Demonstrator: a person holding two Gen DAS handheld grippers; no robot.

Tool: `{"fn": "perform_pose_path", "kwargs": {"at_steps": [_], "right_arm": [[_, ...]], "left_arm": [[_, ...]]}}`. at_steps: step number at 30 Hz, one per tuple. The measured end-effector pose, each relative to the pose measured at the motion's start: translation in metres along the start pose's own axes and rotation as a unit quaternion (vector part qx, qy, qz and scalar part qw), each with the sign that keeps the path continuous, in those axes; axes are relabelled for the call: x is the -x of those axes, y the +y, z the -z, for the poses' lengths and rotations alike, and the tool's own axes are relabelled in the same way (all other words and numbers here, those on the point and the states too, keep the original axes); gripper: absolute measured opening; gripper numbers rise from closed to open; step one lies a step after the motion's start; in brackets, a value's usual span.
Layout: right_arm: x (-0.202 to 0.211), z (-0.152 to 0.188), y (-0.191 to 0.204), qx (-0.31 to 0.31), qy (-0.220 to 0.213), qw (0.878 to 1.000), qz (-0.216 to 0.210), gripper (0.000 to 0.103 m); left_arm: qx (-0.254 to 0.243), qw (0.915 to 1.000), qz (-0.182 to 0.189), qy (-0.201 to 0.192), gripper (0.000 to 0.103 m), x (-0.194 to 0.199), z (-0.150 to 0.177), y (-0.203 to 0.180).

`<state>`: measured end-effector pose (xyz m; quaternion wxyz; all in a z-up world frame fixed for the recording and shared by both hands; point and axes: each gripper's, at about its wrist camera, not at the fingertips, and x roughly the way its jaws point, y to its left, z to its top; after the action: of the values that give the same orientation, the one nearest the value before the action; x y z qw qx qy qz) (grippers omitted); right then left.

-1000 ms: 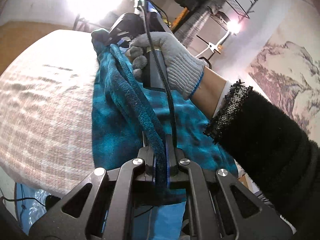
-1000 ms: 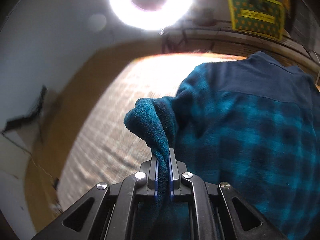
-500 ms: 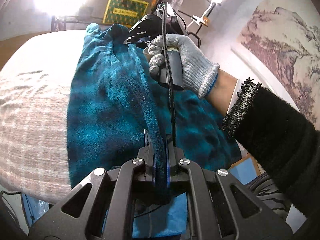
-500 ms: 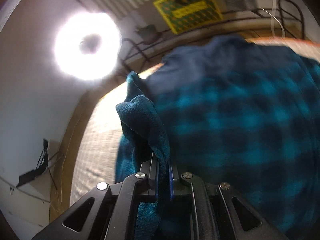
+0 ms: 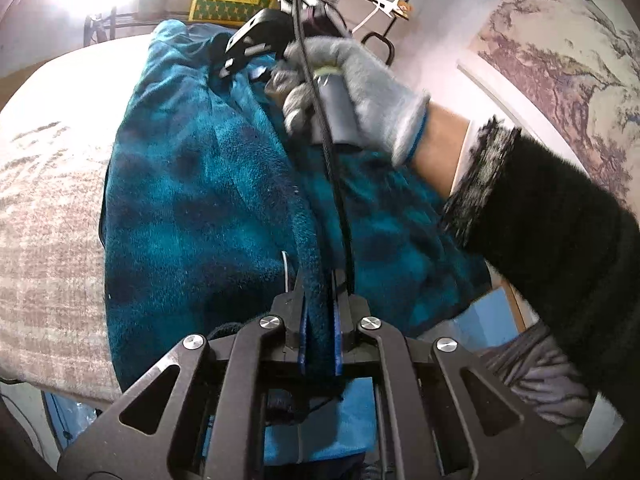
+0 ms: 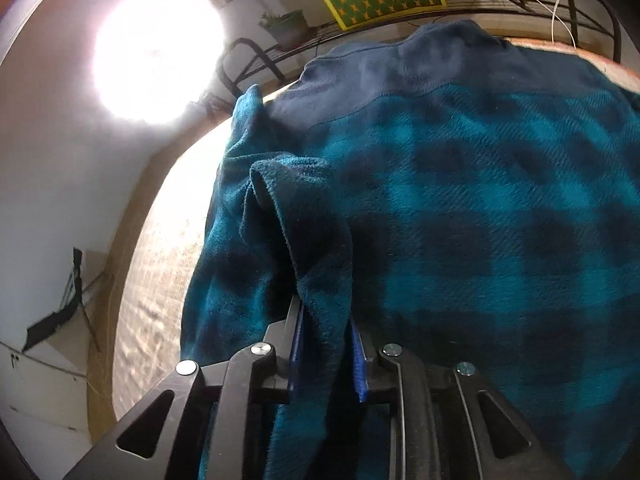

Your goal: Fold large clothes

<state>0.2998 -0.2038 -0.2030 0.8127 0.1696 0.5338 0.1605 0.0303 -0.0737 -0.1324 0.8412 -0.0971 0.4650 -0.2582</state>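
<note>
My left tongs (image 5: 319,312) pinch the shirt (image 6: 460,208) hem; my right tongs (image 6: 326,344) have just been opening, fabric loose between.

- This is a room in a home, probably a bedroom.
- A bed with a checked cover (image 5: 44,216) fills the left of the frame.
- A landscape painting (image 5: 560,80) hangs at the upper right.
- A small potted plant (image 6: 286,26) stands on a metal rack (image 6: 256,64) at the top.
</note>
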Motion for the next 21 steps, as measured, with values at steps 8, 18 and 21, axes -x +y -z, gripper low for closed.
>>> {"fn": "perform_pose_path", "kwargs": {"at_steps": [8,18,21], "right_arm": [[0.069,0.019,0.001,0.01,-0.03,0.999,-0.022,0.051],[0.188,0.098,0.008,0.033,-0.058,0.992,-0.108,0.051],[0.218,0.127,0.011,0.046,-0.064,0.989,-0.124,0.051]], "left_arm": [[-0.017,0.9992,0.035,0.008,0.021,0.04,0.03,0.005],[0.046,0.9973,0.044,-0.037,0.035,0.118,0.068,0.054],[0.084,0.9947,0.04,-0.044,0.035,0.127,0.068,0.074]]}}
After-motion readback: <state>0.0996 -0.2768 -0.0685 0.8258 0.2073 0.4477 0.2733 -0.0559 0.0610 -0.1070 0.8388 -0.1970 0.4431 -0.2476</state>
